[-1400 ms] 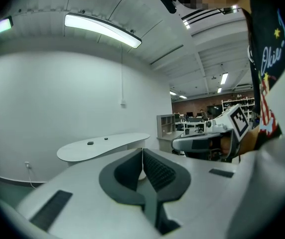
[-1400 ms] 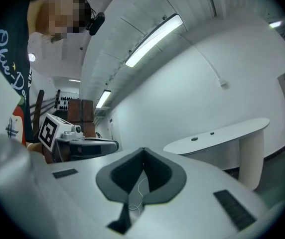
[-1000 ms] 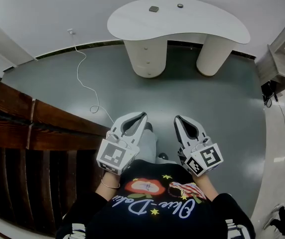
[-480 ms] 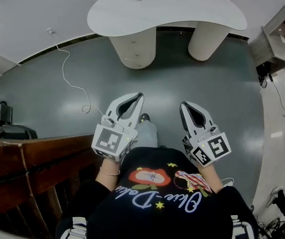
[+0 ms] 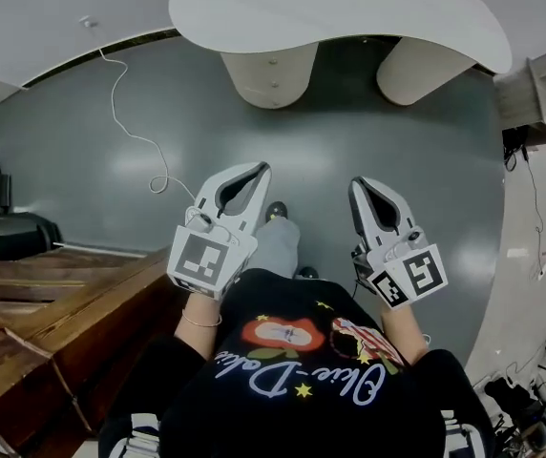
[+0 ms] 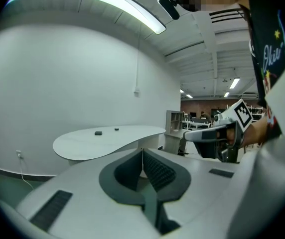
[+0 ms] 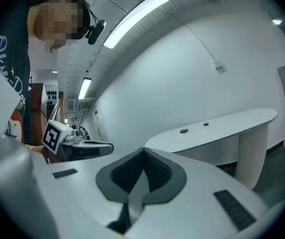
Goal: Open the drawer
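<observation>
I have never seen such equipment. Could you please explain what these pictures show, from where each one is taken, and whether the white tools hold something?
A person holds a white two-jaw gripper in each hand: the left gripper and the right gripper. The head view comes from a camera on the person's head, looking down at the grey floor. The other two views come from cameras riding on the grippers, each looking along its own jaws. Both pairs of jaws are closed together, with nothing between them. Ahead stands a white curved table; two small dark objects lie on it, too small to identify. Its rounded pedestal seems to carry drawer knobs, and neither gripper touches it.
</observation>
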